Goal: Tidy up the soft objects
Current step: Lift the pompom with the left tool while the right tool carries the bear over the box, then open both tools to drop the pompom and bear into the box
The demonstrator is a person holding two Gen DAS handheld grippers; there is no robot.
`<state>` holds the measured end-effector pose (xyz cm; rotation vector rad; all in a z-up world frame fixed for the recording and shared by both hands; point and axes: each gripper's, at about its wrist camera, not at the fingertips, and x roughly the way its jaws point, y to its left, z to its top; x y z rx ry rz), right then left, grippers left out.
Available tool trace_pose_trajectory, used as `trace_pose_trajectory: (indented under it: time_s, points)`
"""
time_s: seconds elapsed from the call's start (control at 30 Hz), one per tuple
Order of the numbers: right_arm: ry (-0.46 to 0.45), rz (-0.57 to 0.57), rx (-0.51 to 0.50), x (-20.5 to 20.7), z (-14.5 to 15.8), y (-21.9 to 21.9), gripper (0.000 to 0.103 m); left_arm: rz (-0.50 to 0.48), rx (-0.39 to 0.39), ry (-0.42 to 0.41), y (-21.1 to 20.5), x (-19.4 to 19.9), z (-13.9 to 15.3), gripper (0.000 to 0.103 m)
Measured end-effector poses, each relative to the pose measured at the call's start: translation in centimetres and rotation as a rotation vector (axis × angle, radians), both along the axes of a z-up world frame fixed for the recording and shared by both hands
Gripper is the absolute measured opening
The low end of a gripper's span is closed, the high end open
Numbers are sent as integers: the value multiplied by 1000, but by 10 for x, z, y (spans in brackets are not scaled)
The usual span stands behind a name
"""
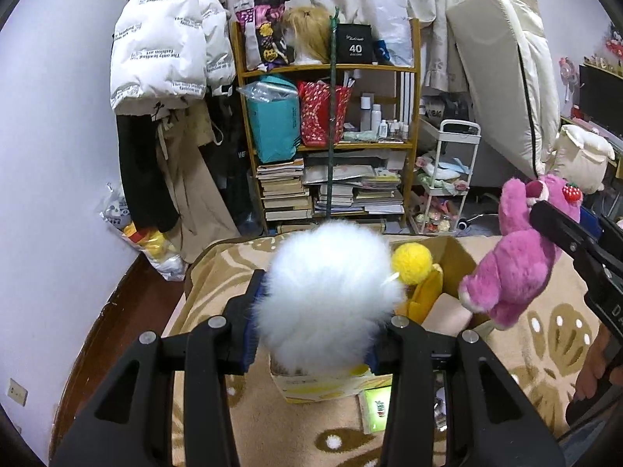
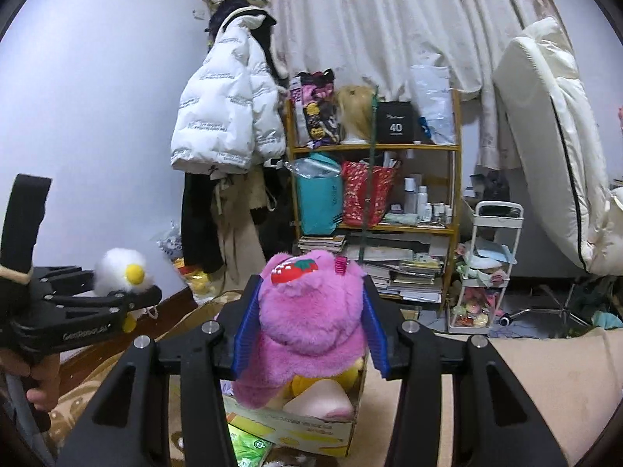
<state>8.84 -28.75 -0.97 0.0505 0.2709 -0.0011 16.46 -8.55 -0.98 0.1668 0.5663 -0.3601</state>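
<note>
The pink bear is clamped by the right gripper above the box at lower centre — the white plush, gripped by the left gripper, probably hangs nearer.

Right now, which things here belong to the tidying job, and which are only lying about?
Job: white plush, pink bear, box, yellow toy, both hand-held grippers.
Lying about: shelf, jacket, books, cart.

White toy fluffy fur; pink bear plush; box cardboard.
</note>
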Motion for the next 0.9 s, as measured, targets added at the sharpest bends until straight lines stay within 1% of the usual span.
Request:
trace_pose_trajectory:
  time_s: [0.13,0.4,0.53,0.6,0.7,0.8,0.9]
  points:
    - [30,10,9,11,-9,-1,51,3,-6,33,-1,6,-12,41]
    - [72,17,6,25,-25,-5,51,-7,40,74,-16,20,-41,41]
    - [95,23,-35,32,-33,1,51,-2,57,97,-18,27,-52,42]
    - [83,-7,-79,32,-36,5,52,4,73,103,-18,29,-58,42]
    - [34,-27,-110,27,-32,5,52,9,65,126,-18,33,-64,42]
    - [51,-27,-87,33,-32,-2,52,12,71,128,-20,36,-69,43]
    - [103,-15,-19,41,-40,-11,52,6,84,133,-23,35,-72,44]
